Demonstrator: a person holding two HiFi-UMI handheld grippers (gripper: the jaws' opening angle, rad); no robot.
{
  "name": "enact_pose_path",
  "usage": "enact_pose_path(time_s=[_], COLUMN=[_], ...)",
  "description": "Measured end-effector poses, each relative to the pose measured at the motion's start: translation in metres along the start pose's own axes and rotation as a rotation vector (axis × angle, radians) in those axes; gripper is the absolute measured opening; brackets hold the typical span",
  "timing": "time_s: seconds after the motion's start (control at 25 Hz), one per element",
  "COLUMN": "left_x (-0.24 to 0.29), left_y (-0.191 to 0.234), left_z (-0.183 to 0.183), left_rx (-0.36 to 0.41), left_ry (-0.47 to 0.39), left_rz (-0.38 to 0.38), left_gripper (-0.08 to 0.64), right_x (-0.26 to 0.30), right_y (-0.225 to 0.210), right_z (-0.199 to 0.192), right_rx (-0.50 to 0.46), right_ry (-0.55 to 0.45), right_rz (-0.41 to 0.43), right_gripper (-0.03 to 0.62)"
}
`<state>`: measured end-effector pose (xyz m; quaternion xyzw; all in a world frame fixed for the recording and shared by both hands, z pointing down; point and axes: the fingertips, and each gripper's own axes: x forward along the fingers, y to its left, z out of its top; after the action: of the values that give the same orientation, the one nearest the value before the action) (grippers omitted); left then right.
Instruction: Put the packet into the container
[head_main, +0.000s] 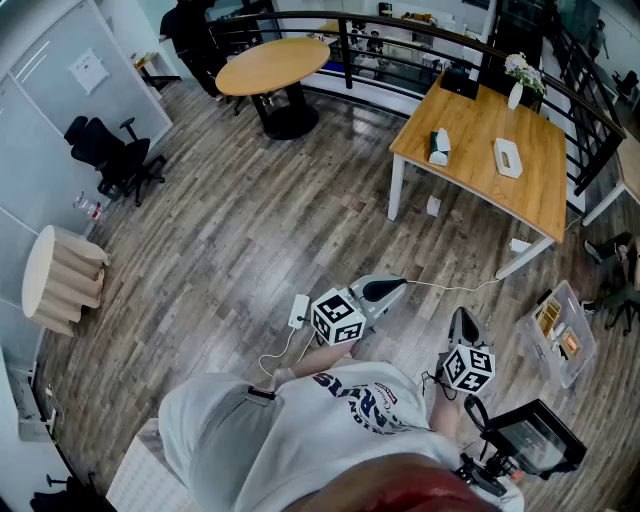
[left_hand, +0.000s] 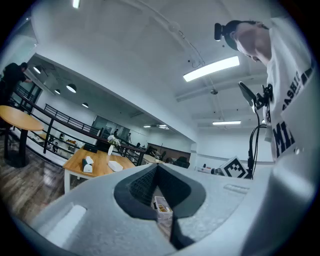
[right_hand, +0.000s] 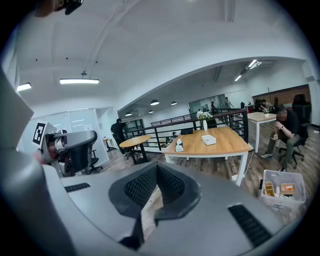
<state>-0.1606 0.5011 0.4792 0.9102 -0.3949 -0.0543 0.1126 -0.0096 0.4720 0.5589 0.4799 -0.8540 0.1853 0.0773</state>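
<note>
A clear plastic container stands on the wood floor at the right, with orange and yellow packets lying inside it. It also shows low right in the right gripper view, and through the slit under the left jaws. I see no loose packet outside it. My left gripper is held level over the floor, shut and empty. To its right, my right gripper tilts slightly down; its tips meet with nothing between them. Both are well short of the container.
A rectangular wooden table carries a white box, a small white object and a flower vase. A round table stands far left. A power strip and cable lie on the floor. A person sits beyond the container.
</note>
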Motion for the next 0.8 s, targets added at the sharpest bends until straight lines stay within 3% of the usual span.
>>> enact_pose_path(time_s=[0.36, 0.64, 0.8], left_x=[0.006, 0.033, 0.037], left_y=[-0.019, -0.041, -0.055], left_z=[-0.023, -0.037, -0.026], left_rx=[0.011, 0.023, 0.052], left_ry=[0.046, 0.060, 0.010], left_rz=[0.058, 0.032, 0.025], left_gripper=[0.005, 0.005, 0.005], right_x=[-0.009, -0.026, -0.036], right_y=[-0.029, -0.069, -0.080], right_z=[-0.011, -0.011, 0.002], right_rx=[0.012, 0.017, -0.091], right_ry=[-0.021, -0.067, -0.105], right_rz=[0.027, -0.062, -0.085], right_gripper=[0.006, 0.008, 0.009])
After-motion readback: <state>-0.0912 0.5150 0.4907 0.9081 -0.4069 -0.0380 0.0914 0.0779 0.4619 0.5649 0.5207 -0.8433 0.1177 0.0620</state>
